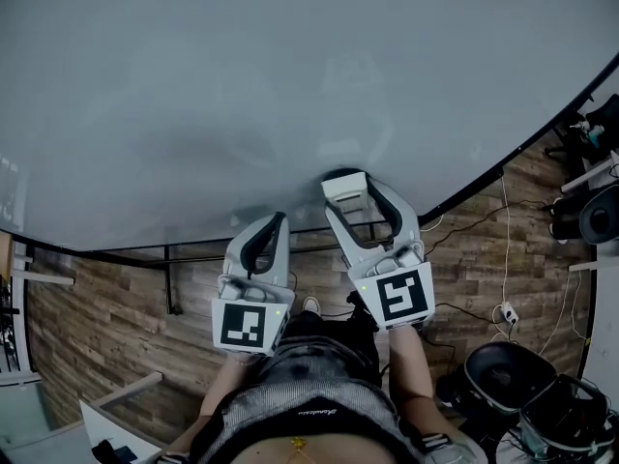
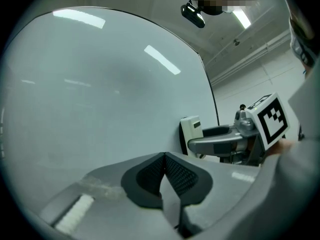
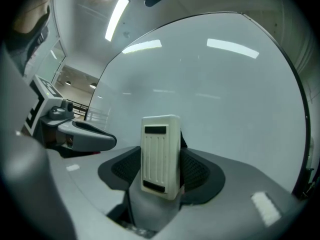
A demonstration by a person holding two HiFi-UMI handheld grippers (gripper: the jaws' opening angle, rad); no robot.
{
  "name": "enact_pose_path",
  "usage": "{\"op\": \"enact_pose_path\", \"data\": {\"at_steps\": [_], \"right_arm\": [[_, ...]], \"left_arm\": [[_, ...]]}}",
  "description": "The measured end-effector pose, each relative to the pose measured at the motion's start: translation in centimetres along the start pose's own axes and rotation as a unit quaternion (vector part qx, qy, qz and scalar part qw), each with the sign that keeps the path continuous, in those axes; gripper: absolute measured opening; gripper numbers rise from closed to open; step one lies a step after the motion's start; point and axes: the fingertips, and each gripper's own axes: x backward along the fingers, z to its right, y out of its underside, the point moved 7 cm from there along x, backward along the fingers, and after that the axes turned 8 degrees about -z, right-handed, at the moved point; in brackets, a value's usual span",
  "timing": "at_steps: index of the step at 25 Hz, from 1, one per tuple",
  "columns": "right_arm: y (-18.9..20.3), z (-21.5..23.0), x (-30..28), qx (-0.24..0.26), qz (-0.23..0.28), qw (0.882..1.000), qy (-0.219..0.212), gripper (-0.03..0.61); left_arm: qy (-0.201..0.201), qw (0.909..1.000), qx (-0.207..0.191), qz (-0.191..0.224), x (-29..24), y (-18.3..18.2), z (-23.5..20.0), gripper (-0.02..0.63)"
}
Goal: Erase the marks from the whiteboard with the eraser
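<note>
Whiteboard (image 1: 242,95): no clear pen marks in any view. There is only a faint grey haze low on the board in the head view, plus ceiling-light reflections. Judgement: the erasing looks nearly or wholly done on the part that shows. The board runs out of frame at top and left, so I cannot vouch for the rest. What may be left is a pass over the haze.

Eraser (image 3: 160,154): white, ribbed back, upright, pinched between the right gripper's (image 1: 356,189) jaws, one pad on each side. It sits at the board's lower edge, toward the right end. The left gripper view shows its working face against the surface, or very nearly so; I cannot confirm contact.

Left gripper (image 2: 164,171): jaws pressed together, nothing between them. It is held just beside the right one, lower and short of the board, so it seems idle.

Pose: both forearms reach forward from the waist, with the marker cubes facing the head camera. The right is pushed further out than the left.
</note>
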Motion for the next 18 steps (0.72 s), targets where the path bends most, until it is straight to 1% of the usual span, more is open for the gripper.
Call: {"op": "enact_pose_path", "data": {"at_steps": [2,4,8,12,18], "right_arm": [[0.1,0.1,-0.4,0.008,0.001,1.0,-0.003,0.252],[0.3,0.7,0.2,0.009,0.005,1.0,0.005,0.25],[0.6,1.8,1.5,-0.004,0.013,1.0,0.023,0.242],[0.7,1.8,0.9,-0.014,0.015,0.999,0.031,0.241],[1.2,2.2,0.4,-0.035,0.022,0.998,0.051,0.241]], "left_arm": [[0.0,1.0,0.0,-0.002,-0.1,0.2,-0.4,0.005],[-0.002,1.0,0.0,-0.005,-0.1,0.5,-0.2,0.005],[-0.001,1.0,0.001,-0.009,0.1,0.5,0.8,0.005],[-0.008,0.9998,-0.011,-0.012,0.3,0.3,0.3,0.005],[-0.014,0.9997,-0.01,-0.017,0.4,0.9,-0.6,0.005]]}}
